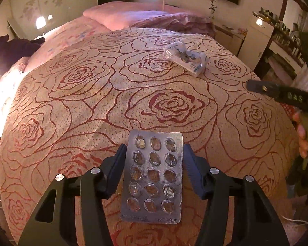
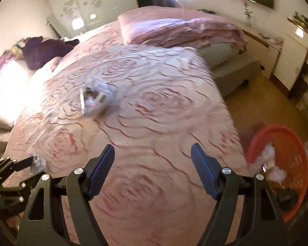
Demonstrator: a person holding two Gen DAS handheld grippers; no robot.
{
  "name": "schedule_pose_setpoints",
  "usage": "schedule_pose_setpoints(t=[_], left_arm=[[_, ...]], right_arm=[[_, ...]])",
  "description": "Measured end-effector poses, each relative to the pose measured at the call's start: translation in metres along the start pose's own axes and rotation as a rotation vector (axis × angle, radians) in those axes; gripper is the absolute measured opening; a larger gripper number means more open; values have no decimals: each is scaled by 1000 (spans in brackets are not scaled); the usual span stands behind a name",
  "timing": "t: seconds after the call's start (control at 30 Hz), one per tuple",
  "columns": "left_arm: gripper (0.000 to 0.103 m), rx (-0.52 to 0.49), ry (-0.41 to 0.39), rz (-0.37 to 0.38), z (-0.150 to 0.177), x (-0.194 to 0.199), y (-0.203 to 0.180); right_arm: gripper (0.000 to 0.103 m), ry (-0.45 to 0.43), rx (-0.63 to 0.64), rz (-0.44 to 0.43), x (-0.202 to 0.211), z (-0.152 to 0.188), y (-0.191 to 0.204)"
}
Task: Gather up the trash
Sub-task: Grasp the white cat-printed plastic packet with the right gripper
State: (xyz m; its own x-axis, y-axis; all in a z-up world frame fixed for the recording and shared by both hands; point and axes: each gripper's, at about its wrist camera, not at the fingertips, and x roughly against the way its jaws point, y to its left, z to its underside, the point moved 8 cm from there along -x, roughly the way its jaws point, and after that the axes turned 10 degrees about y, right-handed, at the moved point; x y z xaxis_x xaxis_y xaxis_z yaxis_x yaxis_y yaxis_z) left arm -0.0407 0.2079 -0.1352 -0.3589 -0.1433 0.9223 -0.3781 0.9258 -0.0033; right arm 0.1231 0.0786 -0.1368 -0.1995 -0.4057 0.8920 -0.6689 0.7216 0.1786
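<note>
A: Nearest the lens, an emptied blister pack [image 1: 154,176] is being clamped between the blue pads [image 1: 118,164] of the left gripper [image 1: 154,170], one pad on each long edge. The foil is being held flat, its rows of burst pockets facing up.

B: And below it?

A: A rose-patterned bedspread [image 1: 92,94] is being shown under the pack. Farther up the bed, a crumpled clear wrapper [image 1: 184,58] is lying on that cover, well apart from the pack.

B: What is being seen of the right gripper [image 2: 153,164]?

A: Its jaws are being held wide apart, with nothing between them; only blurred bedspread is being framed in the gap. In the left wrist view one of its dark arms is entering from the right edge, with fingers [image 1: 302,135] of a hand below it.

B: Is a bin being shown anywhere?

A: A red basket [image 2: 293,143] is being seen on the floor beside the bed, at the right of the right wrist view, with pale crumpled scraps [image 2: 273,160] inside. The wrapper is appearing there too, smeared by blur, and the left gripper is being glimpsed at the lower left corner.

B: Behind all that?

A: Pink folded bedding [image 1: 145,16] is being piled at the far end.
</note>
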Motion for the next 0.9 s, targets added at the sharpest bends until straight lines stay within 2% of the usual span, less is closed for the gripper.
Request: schedule_pose_setpoints(t=[0.23,0.4,0.63,0.8,0.9], left_arm=[[54,11,-4,1,-2,-1,0],[54,12,-10,6,-1,0,1],[54,10,-17,12,1,1,1],[54,8,-19,10,2,1,2],[54,7,-20,7,2,1,1]], right_arm=[[74,1,127,-22,-21,-42,50],[74,4,212,2,-41,-69,80],[74,41,268,33,-67,-79,93],[56,48,284,38,-69,-75,98],[52,50,271,30,-67,-72,95]])
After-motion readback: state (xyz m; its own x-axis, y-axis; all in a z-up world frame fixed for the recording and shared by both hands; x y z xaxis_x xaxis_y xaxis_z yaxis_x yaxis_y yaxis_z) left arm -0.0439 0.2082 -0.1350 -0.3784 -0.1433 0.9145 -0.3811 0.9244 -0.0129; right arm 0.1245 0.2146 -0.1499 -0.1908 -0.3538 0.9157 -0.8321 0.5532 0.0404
